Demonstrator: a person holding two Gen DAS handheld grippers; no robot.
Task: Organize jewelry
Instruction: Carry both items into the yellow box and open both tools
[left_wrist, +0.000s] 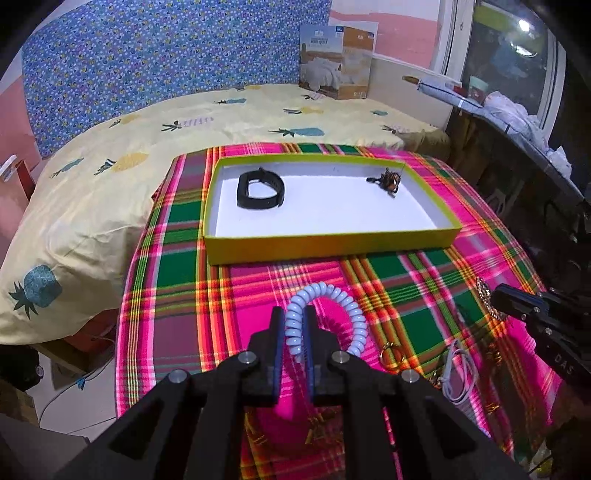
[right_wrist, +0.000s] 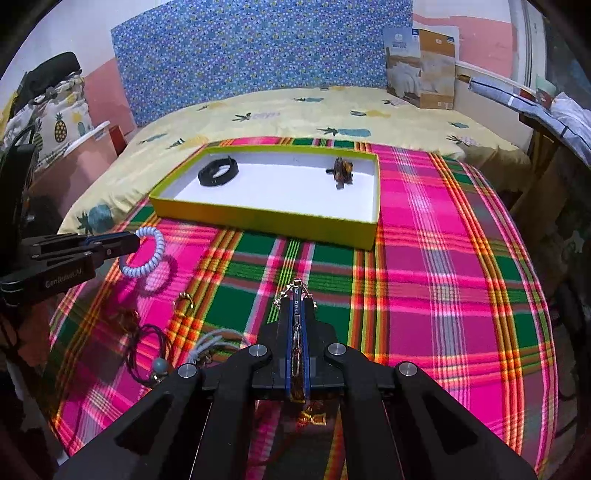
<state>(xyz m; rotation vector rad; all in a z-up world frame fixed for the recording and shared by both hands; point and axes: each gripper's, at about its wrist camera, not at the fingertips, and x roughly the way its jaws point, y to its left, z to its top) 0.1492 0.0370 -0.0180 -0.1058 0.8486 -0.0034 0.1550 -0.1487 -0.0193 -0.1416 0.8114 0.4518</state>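
Both tongs loaded; two pieces due for placing in the tray.

The left tongs (left_wrist: 294, 325) are closed on the coil band (left_wrist: 334, 314), which is held clear above the table (left_wrist: 424, 273). The right tongs (right_wrist: 296, 306) are closed on a gold chain (right_wrist: 295, 291). The tray (left_wrist: 332, 245) lies at 12 o'clock of both, with a black band (left_wrist: 260, 189) in its 10 o'clock corner and a brown piece (left_wrist: 388, 179) toward 2 o'clock. Each load should be carried over the near wall, lowered onto bare white floor between those two, and released low. Loose pieces (right_wrist: 147, 343) remain on the table at 8 o'clock.
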